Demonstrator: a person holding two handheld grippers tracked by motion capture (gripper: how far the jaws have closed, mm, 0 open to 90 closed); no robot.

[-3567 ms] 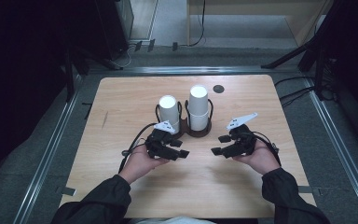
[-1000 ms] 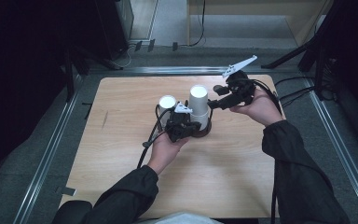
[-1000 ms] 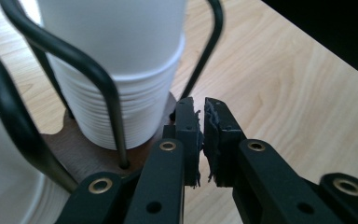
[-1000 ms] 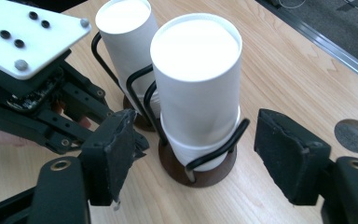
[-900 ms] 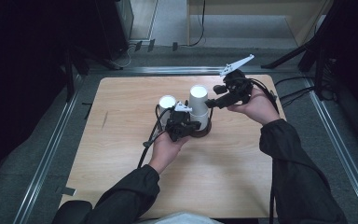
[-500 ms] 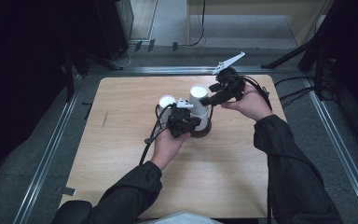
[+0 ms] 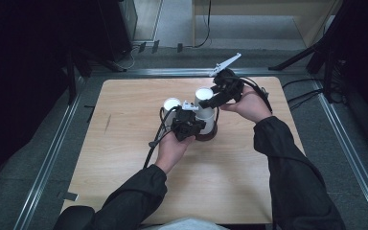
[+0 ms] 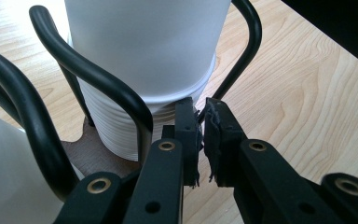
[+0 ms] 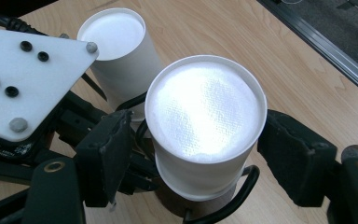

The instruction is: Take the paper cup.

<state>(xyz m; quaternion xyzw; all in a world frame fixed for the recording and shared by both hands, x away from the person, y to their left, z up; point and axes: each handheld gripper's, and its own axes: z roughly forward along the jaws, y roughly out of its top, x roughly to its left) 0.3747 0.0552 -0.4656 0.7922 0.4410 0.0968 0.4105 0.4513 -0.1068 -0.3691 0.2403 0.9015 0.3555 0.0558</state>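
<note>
Lifting the top cup (image 9: 205,112) off its stack looks like the step in hand. The stack sits upright in the wire rack (image 8: 98,79) mid-counter (image 7: 124,143), w/ a 2nd cup stack (image 9: 114,37) just beside it in the same rack. Right tongs (image 9: 200,151) are spread either side of the top cup just under its rim, pads not pressing yet; they've just been closing w/ the cup between them. Left tongs (image 8: 201,126) are pressed together low at the rack, tips at a wire upright; prob. pinching it to steady the rack, can't tell for sure. To do it well: close evenly below the rim, light squeeze only since a paper cup should crush easily, then pull straight up along the stack axis while the left side keeps the rack down, so nested cups don't come along. Room: 2nd stack is close on one side, so avoid swinging that way. Far counter edge is near behind the right hand; open counter lies to the front and both sides for setting the cup down.
</note>
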